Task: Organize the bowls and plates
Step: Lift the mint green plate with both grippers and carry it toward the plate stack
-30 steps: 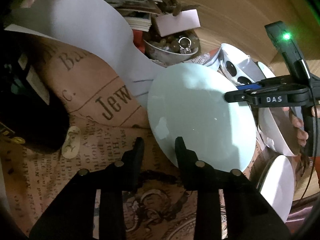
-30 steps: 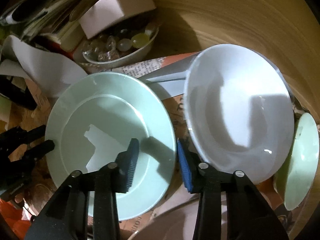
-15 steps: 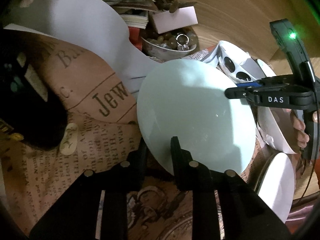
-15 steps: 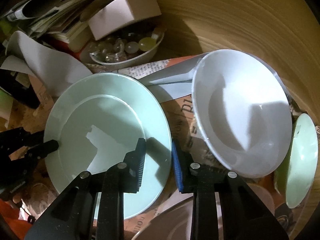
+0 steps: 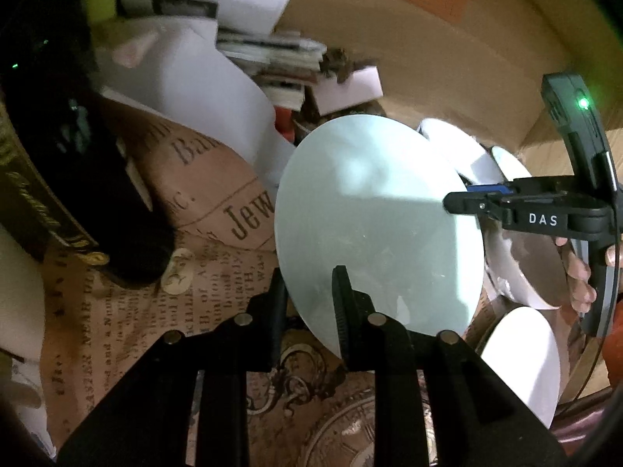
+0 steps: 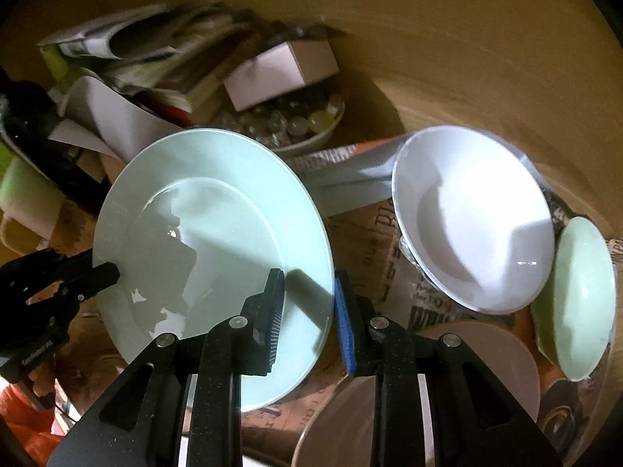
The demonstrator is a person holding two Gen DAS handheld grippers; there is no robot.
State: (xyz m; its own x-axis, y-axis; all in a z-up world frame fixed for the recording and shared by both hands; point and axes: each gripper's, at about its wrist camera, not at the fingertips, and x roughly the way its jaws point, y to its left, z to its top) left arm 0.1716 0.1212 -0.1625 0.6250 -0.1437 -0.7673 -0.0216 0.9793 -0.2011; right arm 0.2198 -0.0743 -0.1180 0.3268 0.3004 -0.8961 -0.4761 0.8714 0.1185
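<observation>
Newsprint-covered table [image 5: 218, 229], cluttered; pale green plate [image 6: 210, 233] tilted above it.

You're working in a cluttered home: a wooden table [image 6: 486, 58] covered with newspaper-print paper [image 5: 128, 311], a heap of magazines [image 6: 163, 58], a small cardboard box [image 6: 280, 74], a dish of beads [image 6: 300, 124], plates [image 6: 210, 249] and bowls [image 6: 471, 218].

Newsprint-patterned paper [image 5: 218, 272] over table [image 6: 486, 58]
</observation>
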